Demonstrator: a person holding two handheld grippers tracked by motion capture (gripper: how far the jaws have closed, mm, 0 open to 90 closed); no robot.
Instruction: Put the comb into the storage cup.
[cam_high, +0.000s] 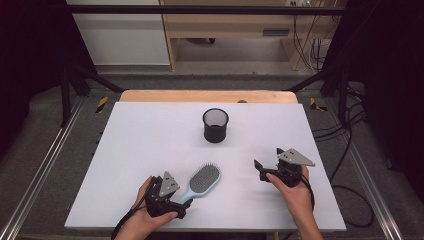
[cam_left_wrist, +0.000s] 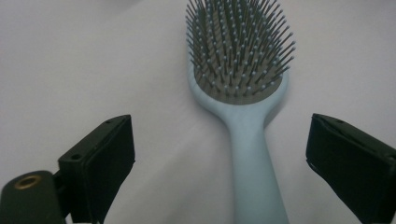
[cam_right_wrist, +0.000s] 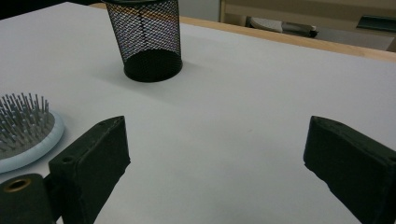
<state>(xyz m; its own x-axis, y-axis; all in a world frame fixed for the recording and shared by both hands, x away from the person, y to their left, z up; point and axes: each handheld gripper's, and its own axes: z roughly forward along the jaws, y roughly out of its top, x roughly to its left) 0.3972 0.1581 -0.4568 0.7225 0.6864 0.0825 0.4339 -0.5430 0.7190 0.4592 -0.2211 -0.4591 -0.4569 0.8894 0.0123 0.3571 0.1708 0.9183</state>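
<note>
Black grippers carry grey 3-cornered plates and trailing cables.

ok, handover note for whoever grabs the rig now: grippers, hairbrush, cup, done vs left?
Left hand-held gripper: open, jaws either side of the hairbrush handle, not touching it.
Right hand-held gripper: open, nothing between the jaws, over bare table.
Hairbrush lies flat, bristles up, near the front edge. Mesh cup stands upright at mid-table, nothing visible inside.
Done: left lined up on the handle.
Left: close, lift, probably drop it in the cup.
</note>
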